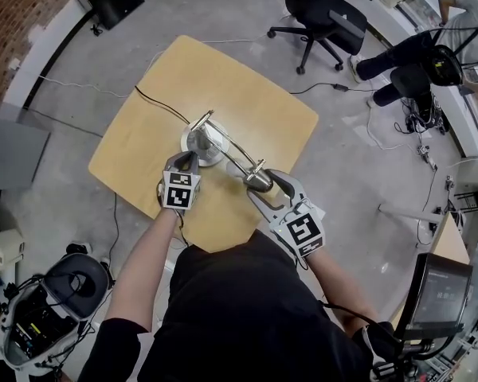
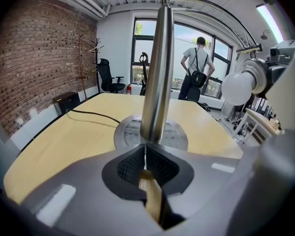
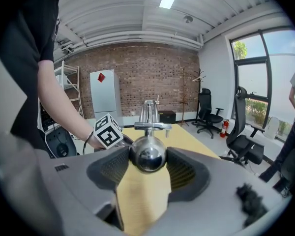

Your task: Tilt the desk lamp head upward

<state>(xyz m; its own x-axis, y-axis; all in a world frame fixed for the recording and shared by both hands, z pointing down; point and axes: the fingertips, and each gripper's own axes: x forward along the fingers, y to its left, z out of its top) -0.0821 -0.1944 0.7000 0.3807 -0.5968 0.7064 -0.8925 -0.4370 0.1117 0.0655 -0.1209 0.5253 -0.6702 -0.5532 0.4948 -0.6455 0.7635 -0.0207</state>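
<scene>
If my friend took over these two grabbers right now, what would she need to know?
Left hand-held gripper: shut, with its tips at the foot of the lamp pole, over the round base on the yellow table.
Right hand-held gripper: shut on the lamp head.
Done: the head is gripped.
Left: likely swing the head upward while steadying the base. How far it is tilted already, I cannot tell.

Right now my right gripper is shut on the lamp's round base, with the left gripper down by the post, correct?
Not the base. The right gripper is shut on the chrome lamp head, as the right gripper view shows. The round base lies on the table just beyond the left gripper, which is indeed down by the post, jaws together.
</scene>
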